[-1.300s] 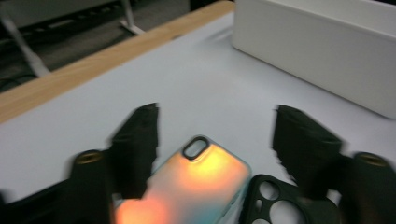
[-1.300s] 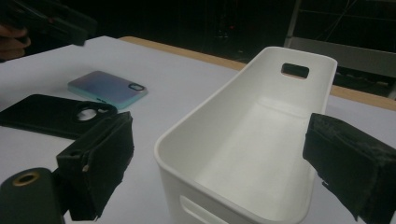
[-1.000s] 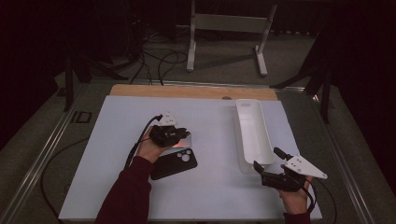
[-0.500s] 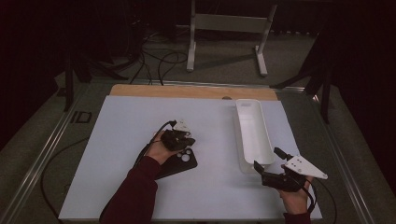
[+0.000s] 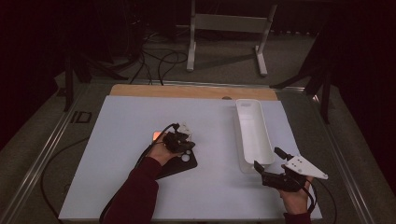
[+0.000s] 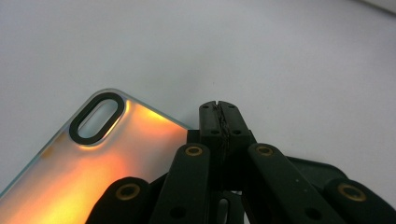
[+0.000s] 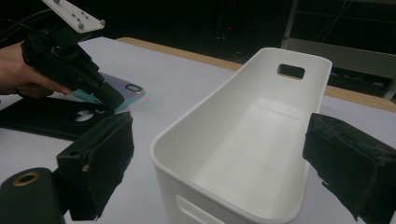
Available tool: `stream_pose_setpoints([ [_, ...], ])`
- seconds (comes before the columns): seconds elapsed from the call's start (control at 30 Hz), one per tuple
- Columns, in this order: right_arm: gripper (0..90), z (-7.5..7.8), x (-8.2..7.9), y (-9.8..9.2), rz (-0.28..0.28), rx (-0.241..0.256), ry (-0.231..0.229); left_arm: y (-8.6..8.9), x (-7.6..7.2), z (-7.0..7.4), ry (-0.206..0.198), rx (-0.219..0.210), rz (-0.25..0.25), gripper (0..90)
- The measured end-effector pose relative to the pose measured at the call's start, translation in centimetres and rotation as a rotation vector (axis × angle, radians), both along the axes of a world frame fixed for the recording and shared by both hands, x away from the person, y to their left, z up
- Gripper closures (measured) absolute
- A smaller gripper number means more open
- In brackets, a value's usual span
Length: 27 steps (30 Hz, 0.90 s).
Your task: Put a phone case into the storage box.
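Left gripper [image 6: 219, 122] pinched shut beside glossy translucent phone case [image 6: 93, 163]; right gripper [image 7: 224, 163] spread around smooth white bin [image 7: 243, 140].

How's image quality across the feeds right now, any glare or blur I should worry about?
High view: dim, dark surroundings, white mat evenly lit. Left gripper view: orange glow on the translucent phone case, near linkage soft. Right gripper view: white bin sharp, its own pads blurred close up.

Closed claw [image 6: 219, 120] meets the edge of a translucent orange-glowing phone case [image 6: 88, 168]
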State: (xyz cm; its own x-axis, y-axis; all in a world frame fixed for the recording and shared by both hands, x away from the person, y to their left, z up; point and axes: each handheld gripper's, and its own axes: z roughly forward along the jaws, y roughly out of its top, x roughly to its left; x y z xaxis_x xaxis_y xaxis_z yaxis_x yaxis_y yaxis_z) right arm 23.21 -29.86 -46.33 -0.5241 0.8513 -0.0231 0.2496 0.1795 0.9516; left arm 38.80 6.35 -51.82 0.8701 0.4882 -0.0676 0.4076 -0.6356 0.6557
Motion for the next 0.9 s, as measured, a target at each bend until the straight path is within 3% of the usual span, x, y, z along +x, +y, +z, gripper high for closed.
stream_pose_setpoints([
  [0.17,8.6,0.02,-0.03,0.05,-0.001,0.0,0.001,-0.08,0.4,0.22,-0.039,0.024,0.019,89.7],
  [0.23,8.6,0.03,-0.04,0.07,-0.001,0.0,0.0,0.08,0.46,0.22,-0.027,0.012,0.017,89.7],
  [0.4,8.6,-0.05,0.02,0.05,-0.001,0.001,0.003,-0.3,0.06,0.17,-0.013,0.03,-0.036,89.3],
  [0.6,8.6,-0.04,0.0,0.22,0.001,-0.004,0.004,-0.69,0.18,-0.09,-0.005,0.034,-0.045,89.4],
  [0.73,8.6,-0.09,0.04,0.12,-0.001,-0.003,0.004,-0.81,0.28,-0.06,-0.016,0.05,-0.047,89.5],
  [0.77,8.6,-0.09,0.03,0.11,-0.001,-0.002,0.003,-0.88,0.41,-0.01,-0.035,0.07,-0.042,89.5],
  [0.9,8.6,-0.06,0.01,0.14,0.0,-0.002,0.002,-0.67,0.95,-0.1,-0.064,0.083,-0.012,89.4],
])
